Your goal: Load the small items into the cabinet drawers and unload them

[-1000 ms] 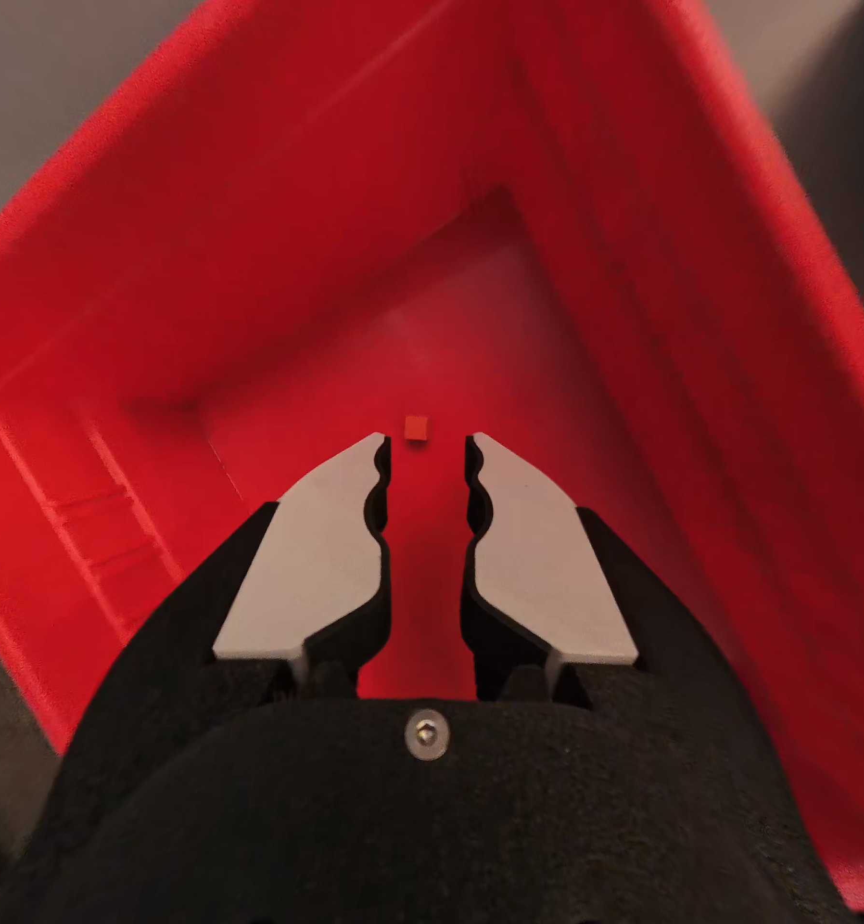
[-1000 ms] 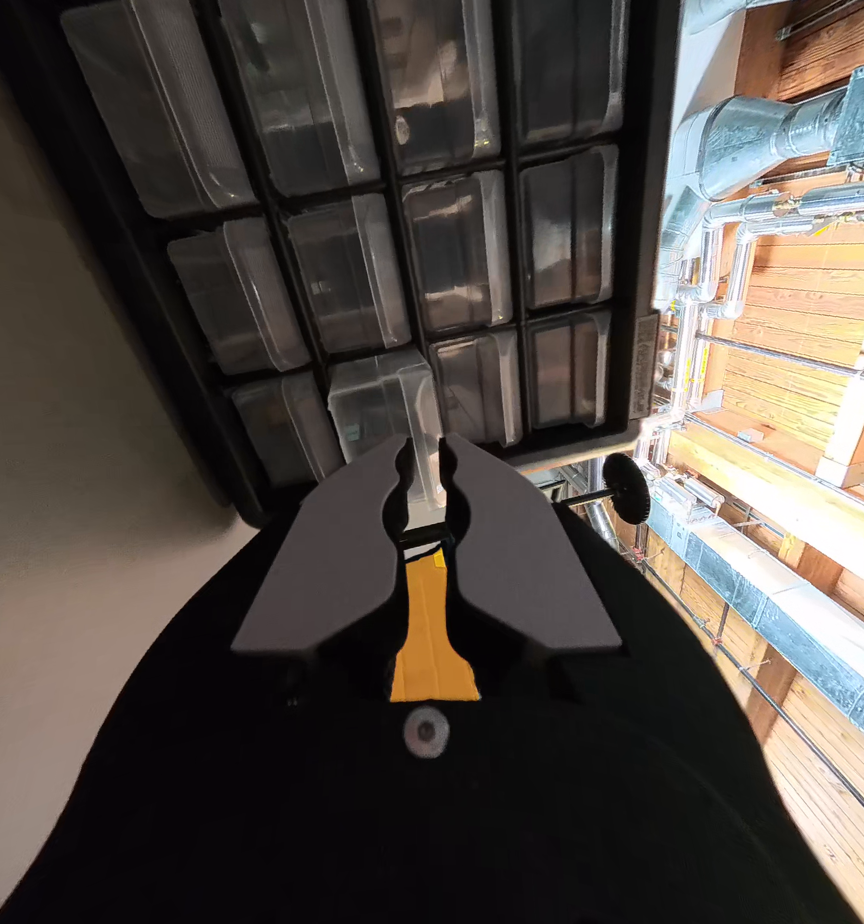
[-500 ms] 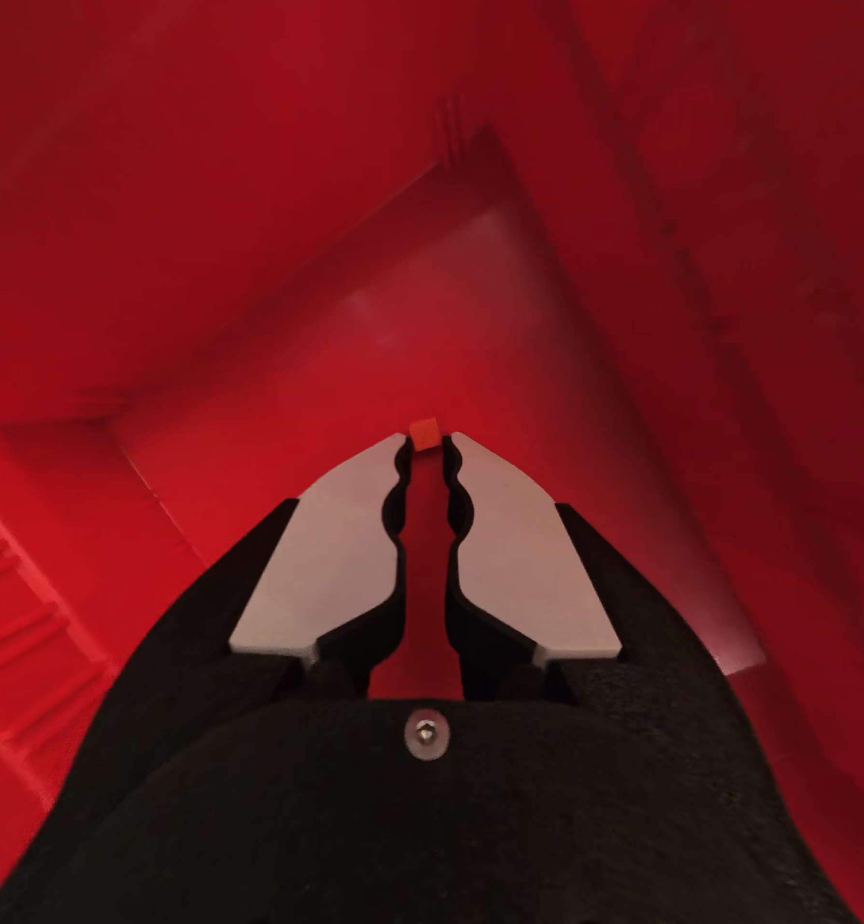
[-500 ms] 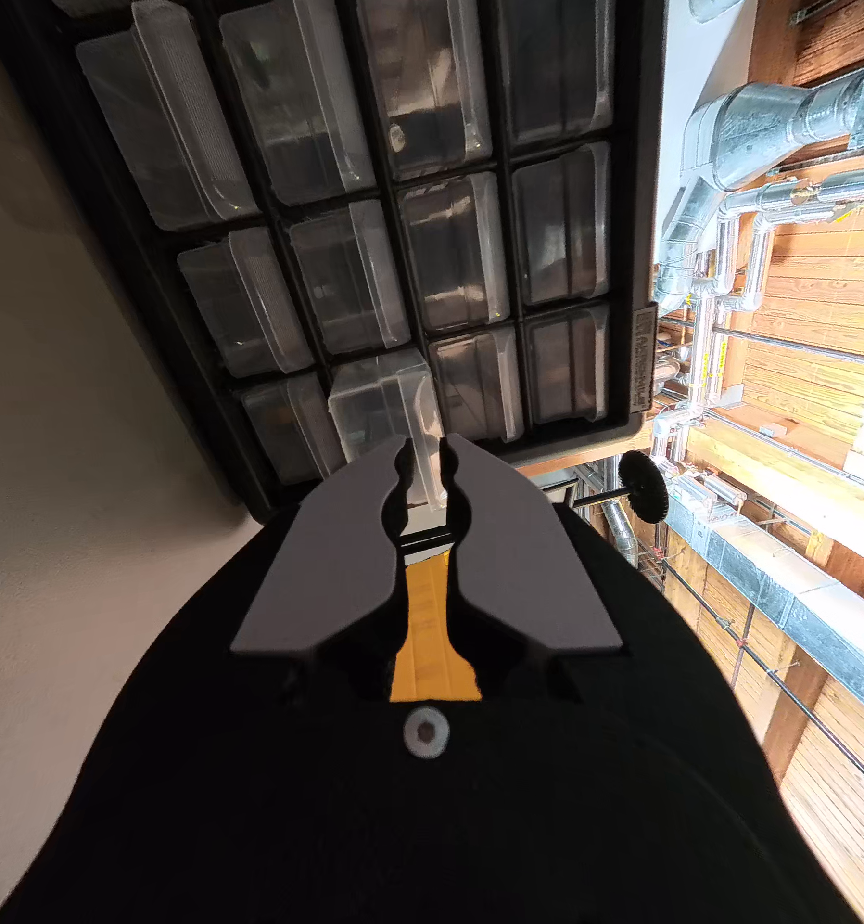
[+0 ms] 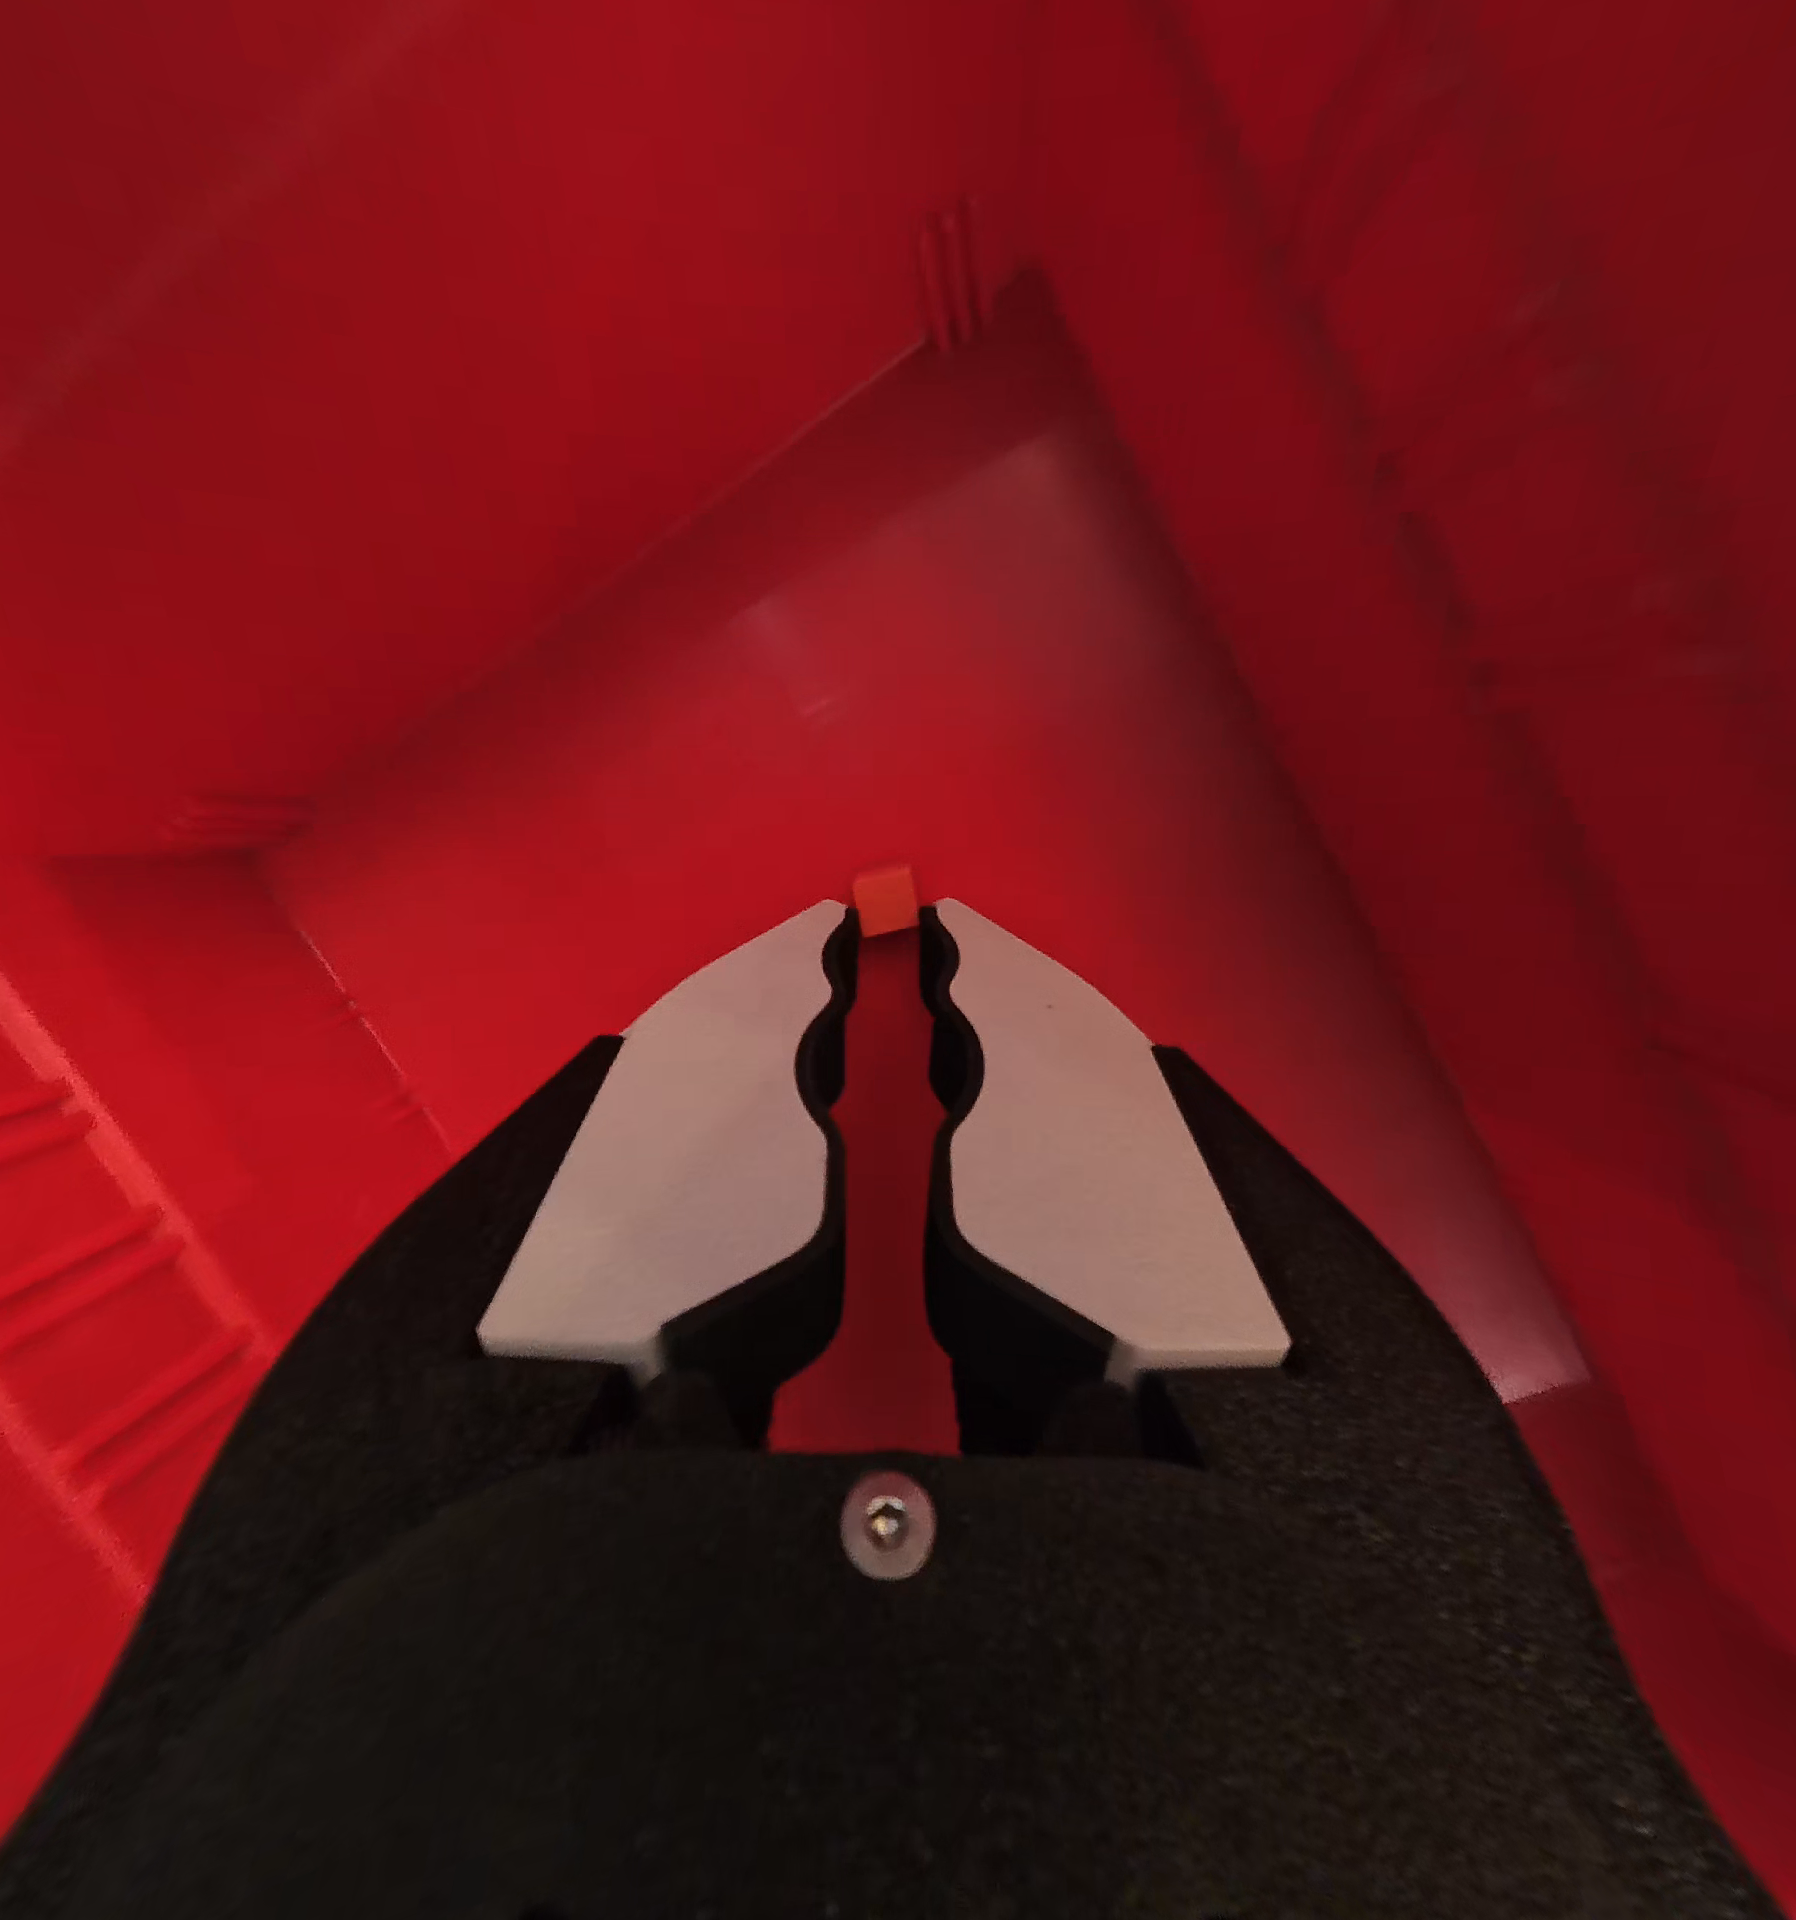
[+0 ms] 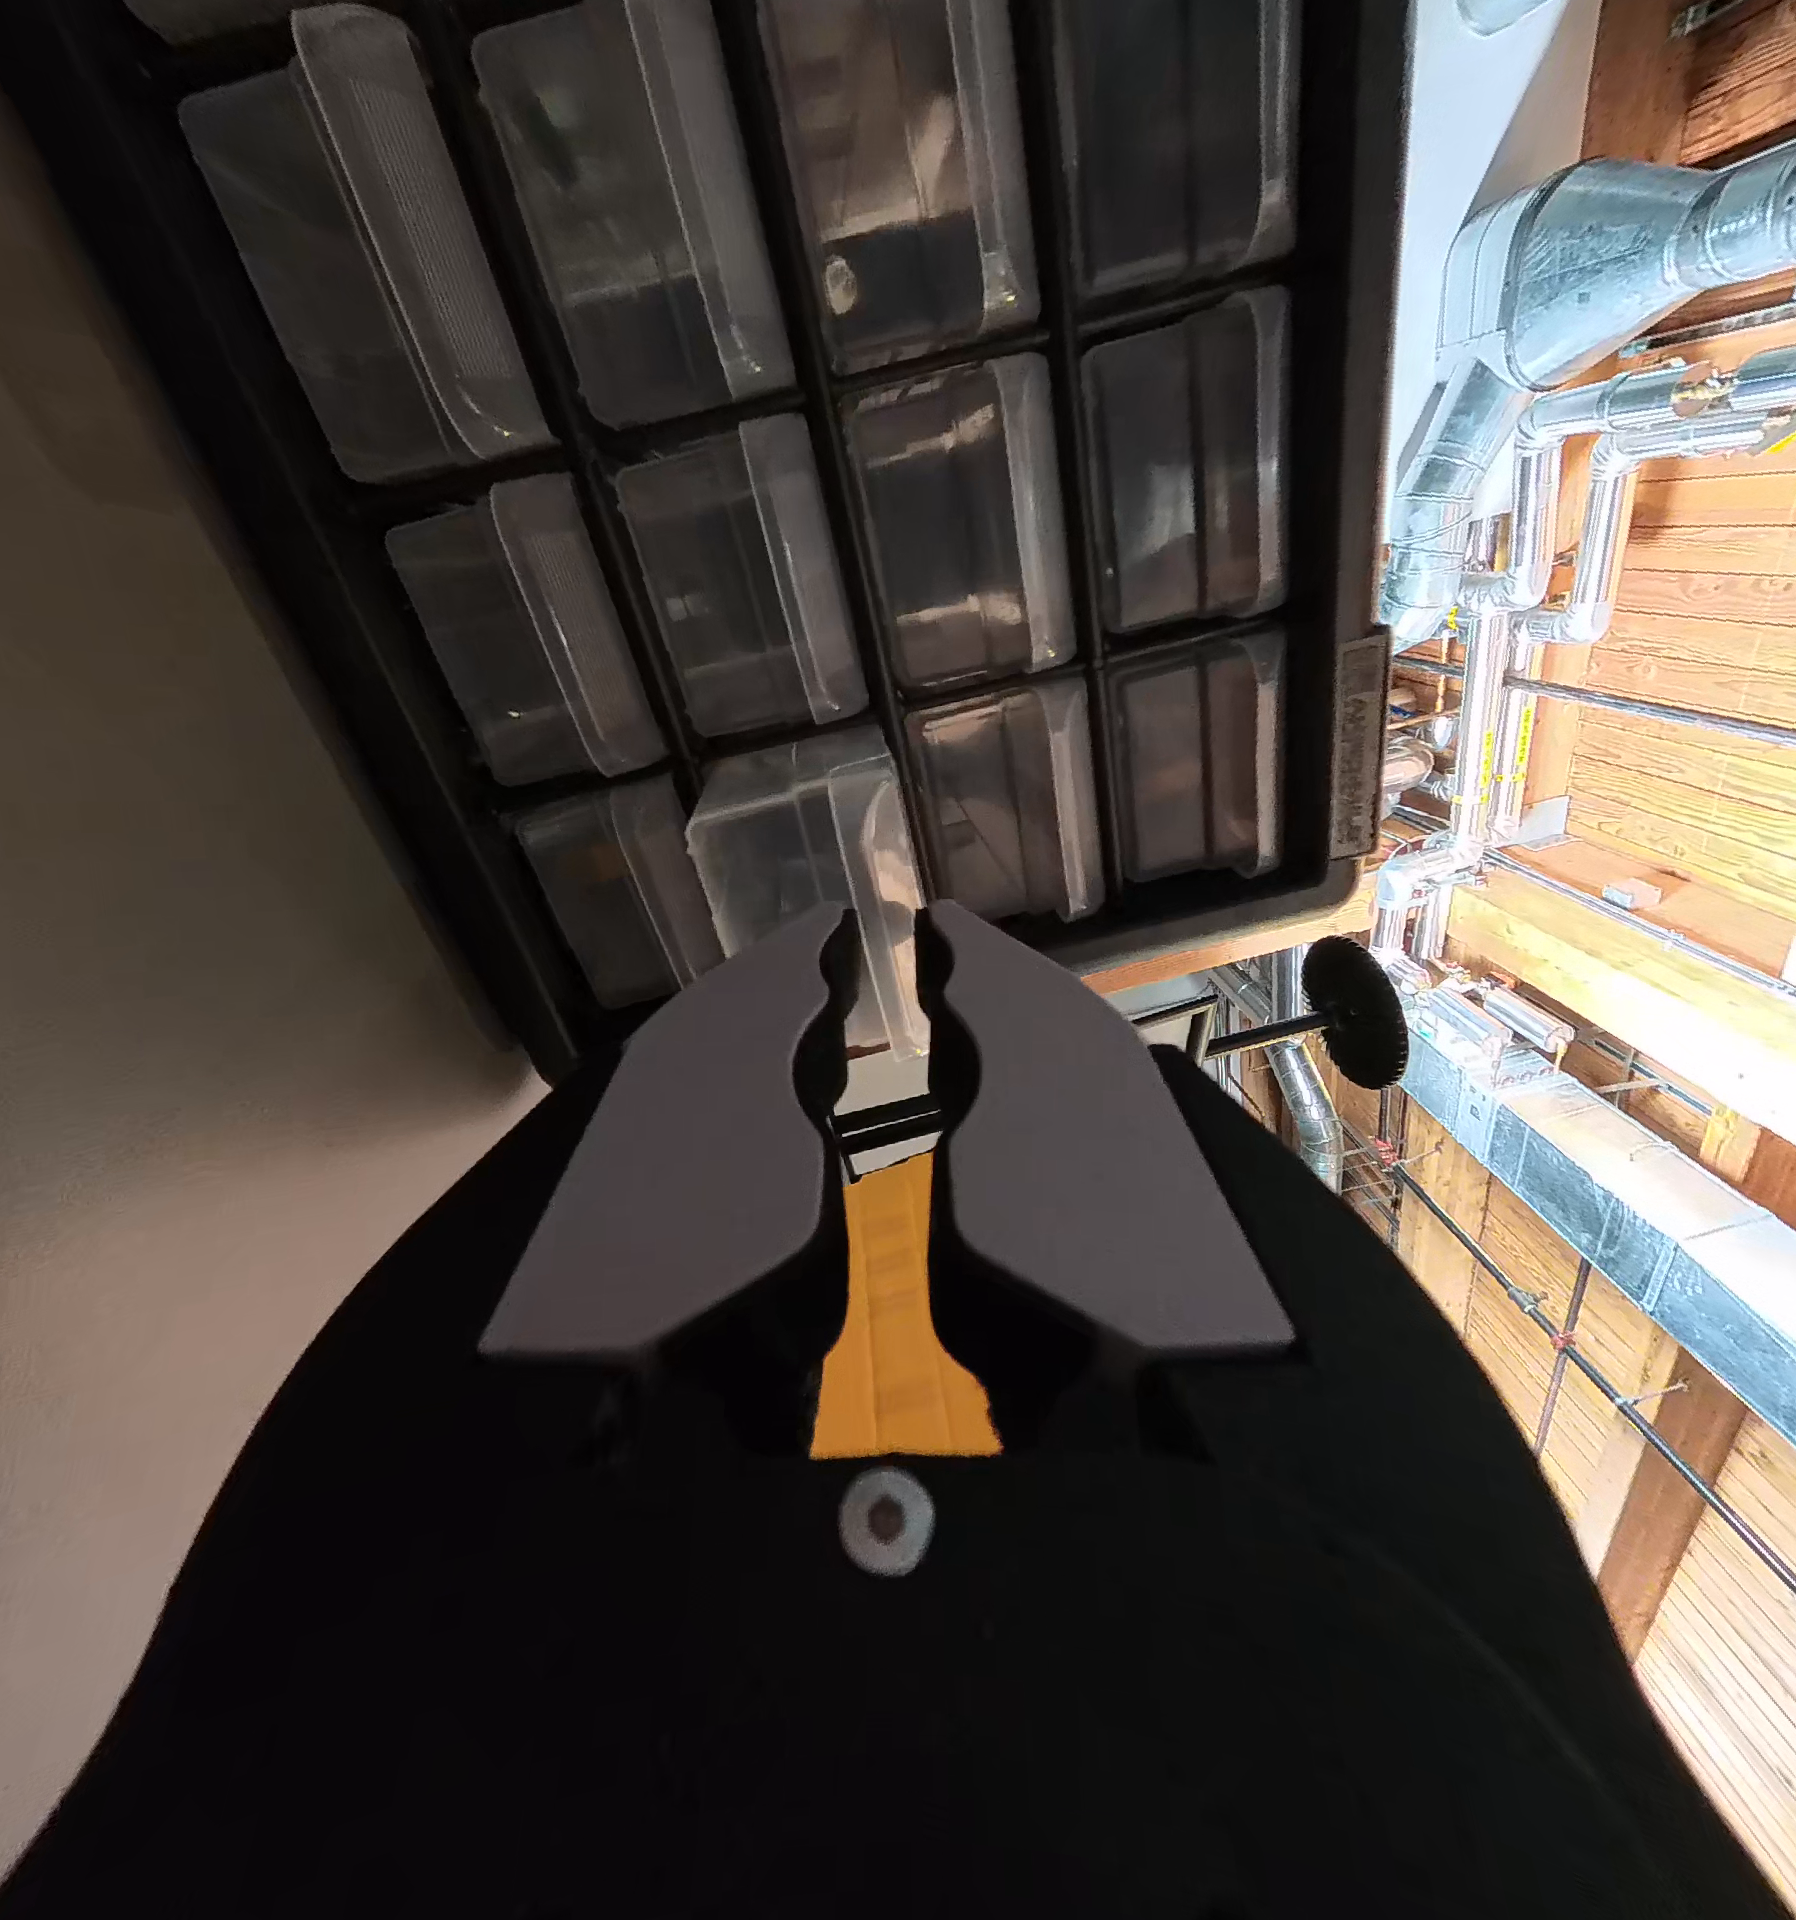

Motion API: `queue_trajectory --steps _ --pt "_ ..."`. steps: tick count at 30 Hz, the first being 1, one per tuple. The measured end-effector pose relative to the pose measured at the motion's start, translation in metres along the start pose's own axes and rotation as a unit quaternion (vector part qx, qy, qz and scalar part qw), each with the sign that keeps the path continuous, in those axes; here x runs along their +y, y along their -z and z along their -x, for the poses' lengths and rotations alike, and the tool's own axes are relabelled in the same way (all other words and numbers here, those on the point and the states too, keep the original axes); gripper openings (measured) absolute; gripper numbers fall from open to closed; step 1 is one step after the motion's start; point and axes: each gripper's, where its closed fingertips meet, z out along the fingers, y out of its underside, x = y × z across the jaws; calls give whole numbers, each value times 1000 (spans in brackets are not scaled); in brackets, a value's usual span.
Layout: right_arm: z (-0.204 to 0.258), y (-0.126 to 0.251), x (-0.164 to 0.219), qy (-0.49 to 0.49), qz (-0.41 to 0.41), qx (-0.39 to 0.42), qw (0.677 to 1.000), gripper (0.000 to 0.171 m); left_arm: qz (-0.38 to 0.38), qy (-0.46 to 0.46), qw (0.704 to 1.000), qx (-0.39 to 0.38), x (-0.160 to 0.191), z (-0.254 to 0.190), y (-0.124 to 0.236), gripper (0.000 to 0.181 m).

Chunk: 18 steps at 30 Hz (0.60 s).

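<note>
In the left wrist view, my left gripper is deep inside a red bin. Its tips are shut on a small orange-red cube at the bin floor. In the right wrist view, my right gripper is shut on a thin black rod. A black gear on that rod sticks out to the right. It is held in front of a black cabinet with clear drawers. One clear drawer stands pulled out just beyond the fingertips, and its handle shows between them.
The red bin walls close in on all sides of the left gripper. Beside the cabinet are a beige wall, silver ducts and pipes and wooden planks. The right wrist view is rotated.
My left gripper went down into the red bin and closed its open jaws on the cube. My right gripper stayed shut on the rod and the cabinet drew slightly nearer.
</note>
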Motion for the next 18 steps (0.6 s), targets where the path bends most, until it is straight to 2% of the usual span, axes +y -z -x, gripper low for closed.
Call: queue_trajectory --steps 5,9,14,18 --pt "0 0 0 1 -1 0 1000 11 -6 2 1000 -11 -3 2 14 10" --pt "0 0 0 0 -1 -1 1000 11 -35 9 999 -41 -12 6 44 11" --pt "0 0 0 -5 -1 -2 1000 11 -116 15 991 -72 -32 -5 123 11" --pt "0 0 0 -10 0 -4 1000 11 -221 -29 974 -41 -56 -53 188 10"
